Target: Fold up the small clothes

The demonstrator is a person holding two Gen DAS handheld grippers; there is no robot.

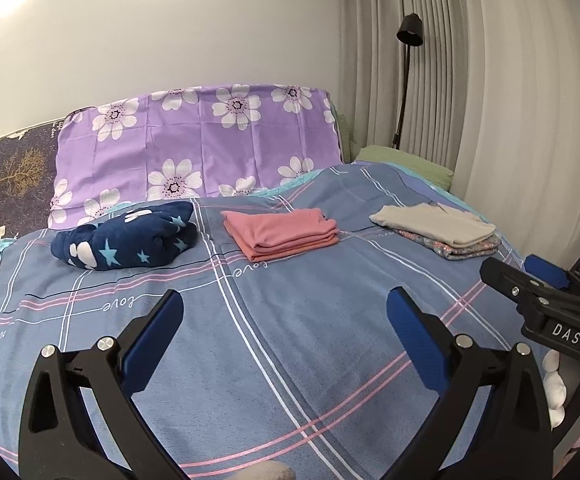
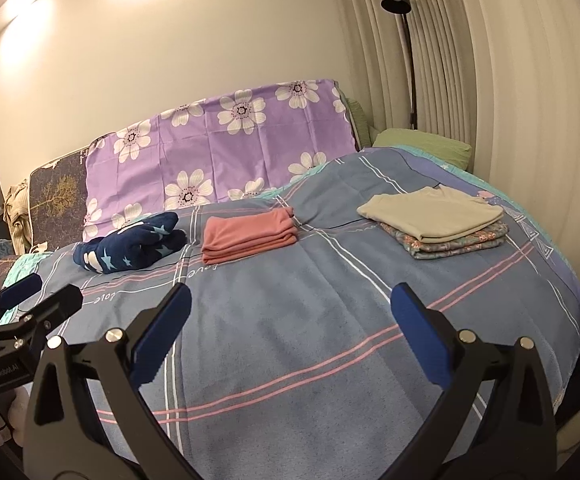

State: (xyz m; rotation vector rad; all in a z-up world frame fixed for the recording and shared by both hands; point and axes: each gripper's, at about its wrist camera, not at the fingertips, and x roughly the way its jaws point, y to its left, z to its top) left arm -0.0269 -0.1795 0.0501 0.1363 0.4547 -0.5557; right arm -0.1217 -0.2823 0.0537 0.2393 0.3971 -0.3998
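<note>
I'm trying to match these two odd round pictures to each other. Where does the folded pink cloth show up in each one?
Left wrist view: the folded pink cloth lies just right of centre, between the navy star-print bundle and the beige-topped stack.
Right wrist view: the folded pink cloth lies left of centre, in the same row.
Shared landmark: the purple flowered cover stands behind it in both views.

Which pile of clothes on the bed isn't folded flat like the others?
The dark blue fleece with stars, farthest left. It sits in a puffy bundle, while the pink pile and the beige-topped pile are folded flat and neat.
</note>
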